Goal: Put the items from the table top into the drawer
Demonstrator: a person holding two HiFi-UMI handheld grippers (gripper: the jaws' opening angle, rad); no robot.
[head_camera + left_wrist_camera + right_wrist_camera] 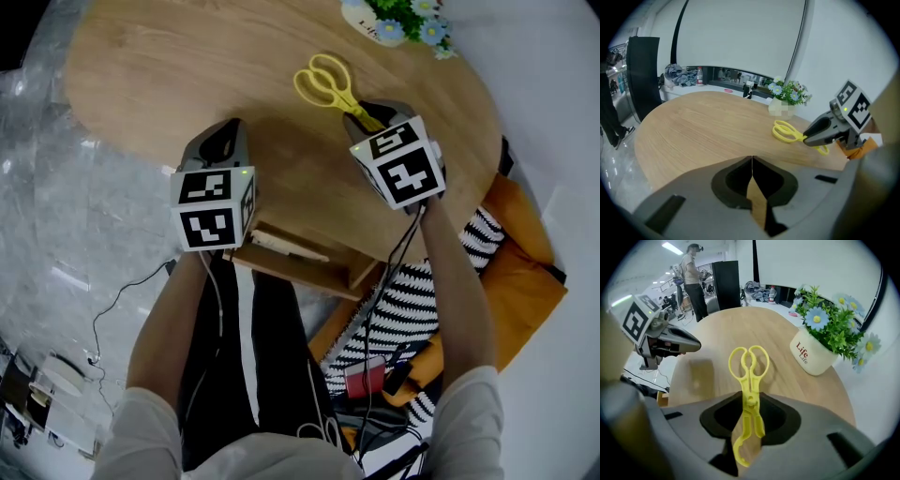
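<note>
Fingers (pixel 782 420) of right gripper (pixel 750 403) pinch yellow scissors (pixel 749 365) midway.

Left half of the light wooden oval desk (pixel 169 84) lies wide open, yellow plastic scissors (pixel 750 401) jutting over its right side, white pot of blue flowers (pixel 813 355) crowding the far edge.

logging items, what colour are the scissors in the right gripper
Yellow; the scissors show best in the right gripper view.

Head view: from above, steeply down on oval light-wood tabletop (pixel 187 75), close. Left gripper view: low over same top, facing white wall (pixel 740 37). Right gripper view: nearer, lengthwise. All 3 share yellow plastic scissor-shaped tongs (pixel 342 94).
</note>
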